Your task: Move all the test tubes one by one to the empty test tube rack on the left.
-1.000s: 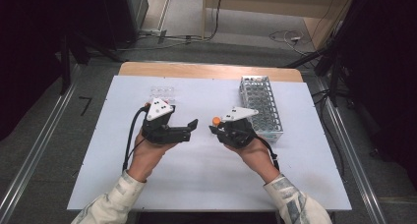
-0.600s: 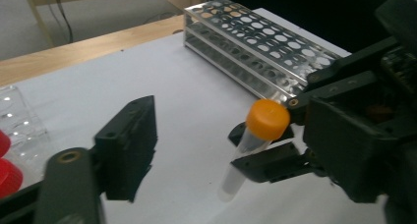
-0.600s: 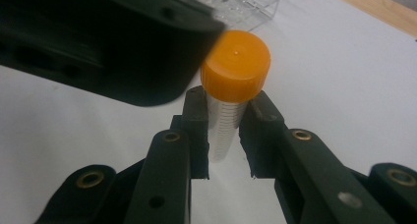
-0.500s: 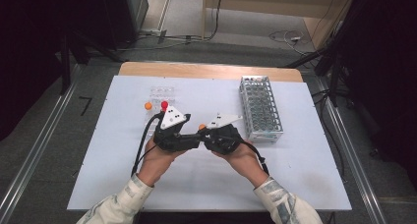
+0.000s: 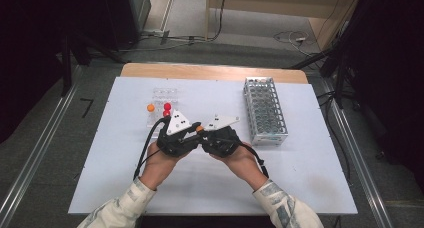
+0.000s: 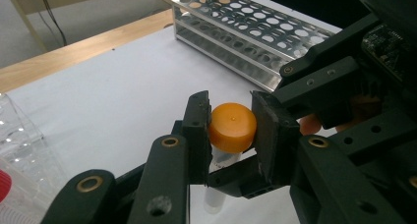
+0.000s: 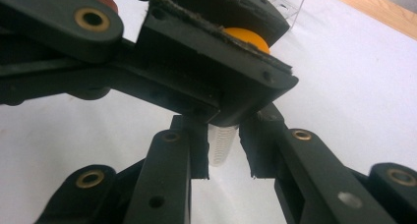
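Orange cap (image 6: 232,126) is clamped between the pads of the left gripper (image 6: 230,130), whose jaws have just been closing onto it. Below the cap, the clear tube (image 7: 220,144) is pinched by the right gripper (image 7: 221,150), its jaws closed on the tube's ribbed body. In the high view both grippers are met nose to nose near the middle of the white table (image 5: 100,153), the left gripper (image 5: 192,133) at 9 o'clock of the cap (image 5: 199,129) and the right gripper (image 5: 206,134) at 3 o'clock. A metal rack (image 5: 265,110) is seen at 2 o'clock of the hands, well apart. A clear tray (image 5: 160,105) lies at 11 o'clock, with red and orange caps on it.
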Available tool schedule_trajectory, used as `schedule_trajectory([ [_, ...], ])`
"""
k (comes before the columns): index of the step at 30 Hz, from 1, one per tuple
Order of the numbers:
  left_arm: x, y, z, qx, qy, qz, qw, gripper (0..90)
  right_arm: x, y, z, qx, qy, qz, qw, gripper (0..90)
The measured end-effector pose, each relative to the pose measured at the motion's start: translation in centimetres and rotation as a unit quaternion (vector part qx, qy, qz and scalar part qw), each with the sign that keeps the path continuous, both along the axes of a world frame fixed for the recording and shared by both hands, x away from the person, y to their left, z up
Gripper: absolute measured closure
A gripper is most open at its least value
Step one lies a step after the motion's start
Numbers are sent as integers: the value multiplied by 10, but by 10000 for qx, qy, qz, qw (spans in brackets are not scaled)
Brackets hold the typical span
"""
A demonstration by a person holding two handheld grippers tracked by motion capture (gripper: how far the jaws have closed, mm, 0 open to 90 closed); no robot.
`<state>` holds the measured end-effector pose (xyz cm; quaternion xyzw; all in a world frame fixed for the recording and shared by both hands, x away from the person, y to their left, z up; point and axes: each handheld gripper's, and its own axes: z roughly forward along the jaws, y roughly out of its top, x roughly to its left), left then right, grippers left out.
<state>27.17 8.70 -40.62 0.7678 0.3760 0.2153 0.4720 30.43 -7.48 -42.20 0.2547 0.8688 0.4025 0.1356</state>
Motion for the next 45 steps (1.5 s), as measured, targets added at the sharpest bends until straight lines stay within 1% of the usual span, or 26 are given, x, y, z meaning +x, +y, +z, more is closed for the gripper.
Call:
schedule_trajectory([
  [2, 0, 0, 0, -13, 20, 3, 10000, 699, 0, 0, 0, 5, 8, 1, 10000, 711],
  [3, 0, 1, 1, 4, 12, 5, 10000, 699, -1, 0, 0, 23, 24, -2, 10000, 676],
  [4, -1, 2, 2, -19, 9, 15, 10000, 699, -1, -1, 1, 60, 37, 12, 10000, 619],
  [5, -1, 4, 2, -34, 11, 23, 10000, 699, -1, -2, 1, 107, 99, 34, 9999, 589],
  [6, -1, 5, 3, -35, -2, 52, 10000, 699, -1, -3, 2, 147, 103, 89, 9998, 554],
  [8, -3, 9, 5, -61, -10, 91, 9999, 699, -2, -7, 1, 204, 121, 86, 9997, 462],
  [10, -4, 15, 6, -59, 7, 131, 9999, 699, -2, -12, 0, 223, 213, 71, 9995, 390],
  [11, -5, 17, 7, -92, 22, 140, 9999, 699, -2, -15, -1, 231, 219, 77, 9995, 343],
  [14, -8, 26, 11, -171, 31, 221, 9996, 699, -2, -23, -3, 213, 300, -17, 9993, 254],
  [16, -11, 32, 14, -177, 17, 301, 9994, 698, -3, -30, -4, 279, 361, -48, 9989, 244],
  [19, -15, 40, 18, -190, 47, 385, 9991, 698, -4, -40, -4, 331, 386, -96, 9987, 237],
  [24, -19, 62, 24, -216, 96, 643, 9977, 698, -7, -55, -6, 306, 391, -213, 9985, 238],
  [27, -20, 78, 27, -256, 132, 845, 9960, 698, -9, -62, -6, 294, 392, -276, 9984, 238],
  [30, -21, 93, 29, -219, 125, 1047, 9942, 698, -10, -70, -6, 294, 381, -349, 9982, 240],
  [33, -18, 105, 31, -257, 144, 1208, 9922, 697, -10, -75, -6, 301, 407, -405, 9979, 240],
  [36, -14, 112, 33, -231, 55, 1372, 9903, 697, -9, -79, -7, 310, 424, -428, 9977, 240],
  [39, -10, 117, 35, -262, -48, 1512, 9881, 697, -8, -81, -7, 337, 447, -490, 9972, 242],
  [42, -3, 120, 38, -275, -103, 1604, 9866, 697, -8, -82, -7, 340, 443, -501, 9972, 242],
  [43, 0, 120, 39, -285, -129, 1662, 9856, 697, -8, -82, -7, 342, 446, -501, 9972, 242],
  [45, 4, 120, 40, -319, -157, 1714, 9846, 698, -9, -82, -7, 334, 441, -507, 9972, 244],
])
